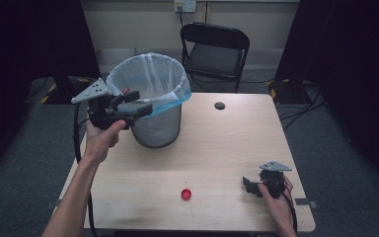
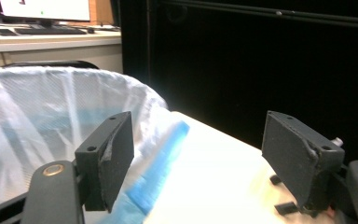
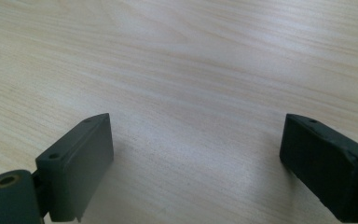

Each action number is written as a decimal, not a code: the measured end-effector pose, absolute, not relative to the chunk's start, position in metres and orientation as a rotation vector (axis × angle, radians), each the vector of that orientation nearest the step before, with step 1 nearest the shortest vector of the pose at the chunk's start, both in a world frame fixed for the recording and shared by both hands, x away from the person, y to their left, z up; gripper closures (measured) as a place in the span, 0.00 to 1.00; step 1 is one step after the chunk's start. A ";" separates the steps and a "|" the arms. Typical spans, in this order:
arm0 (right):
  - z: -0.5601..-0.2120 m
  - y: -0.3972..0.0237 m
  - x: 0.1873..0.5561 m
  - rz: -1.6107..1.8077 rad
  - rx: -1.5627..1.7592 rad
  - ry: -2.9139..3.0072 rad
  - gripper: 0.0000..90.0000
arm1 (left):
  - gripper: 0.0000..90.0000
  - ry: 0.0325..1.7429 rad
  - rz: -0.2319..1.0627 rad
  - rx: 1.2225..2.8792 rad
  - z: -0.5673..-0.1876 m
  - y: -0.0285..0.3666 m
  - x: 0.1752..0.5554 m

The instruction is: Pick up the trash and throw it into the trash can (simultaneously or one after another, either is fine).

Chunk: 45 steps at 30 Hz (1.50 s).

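Wooden table (image 1: 217,148) lay mostly bare; left gripper (image 1: 140,103), jaws apart and empty, hovered at the bin's (image 1: 153,94) nine-o'clock rim; right gripper (image 1: 249,185) rested gaping, three o'clock of the red cap (image 1: 186,194).

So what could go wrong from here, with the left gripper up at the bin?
1. The left gripper hangs open at the bin rim, beside the loose liner; a jaw could snag the liner and pull it off.
2. A push there might tip or slide the bin.
3. The red cap lies apart from both grippers; a forearm sweep could knock it off the table.
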State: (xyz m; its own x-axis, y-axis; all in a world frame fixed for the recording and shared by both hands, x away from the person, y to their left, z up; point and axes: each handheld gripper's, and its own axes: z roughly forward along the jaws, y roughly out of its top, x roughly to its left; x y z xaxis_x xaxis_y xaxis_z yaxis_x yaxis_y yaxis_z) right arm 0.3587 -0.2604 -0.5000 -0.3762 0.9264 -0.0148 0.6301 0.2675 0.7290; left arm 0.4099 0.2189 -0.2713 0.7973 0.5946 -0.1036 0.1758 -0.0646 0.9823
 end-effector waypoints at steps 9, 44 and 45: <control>-0.500 -0.260 0.359 0.897 1.405 2.102 0.10 | 0.22 0.610 0.320 1.692 -0.307 0.201 0.399; -0.500 -0.260 0.359 0.897 1.406 2.101 0.10 | 0.26 0.626 0.135 1.934 -0.426 0.158 0.369; -0.500 -0.260 0.359 0.898 1.406 2.101 0.10 | 0.25 0.619 0.126 1.961 -0.431 0.154 0.367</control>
State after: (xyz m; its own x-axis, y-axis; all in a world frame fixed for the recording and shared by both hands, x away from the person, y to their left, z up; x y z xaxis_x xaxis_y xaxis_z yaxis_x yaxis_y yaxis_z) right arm 0.3586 -0.2603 -0.5000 -0.3758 0.9266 -0.0144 0.6303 0.2669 0.7290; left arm 0.3670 0.1537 -0.4309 0.8620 0.4740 -0.1797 0.3663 -0.3376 0.8671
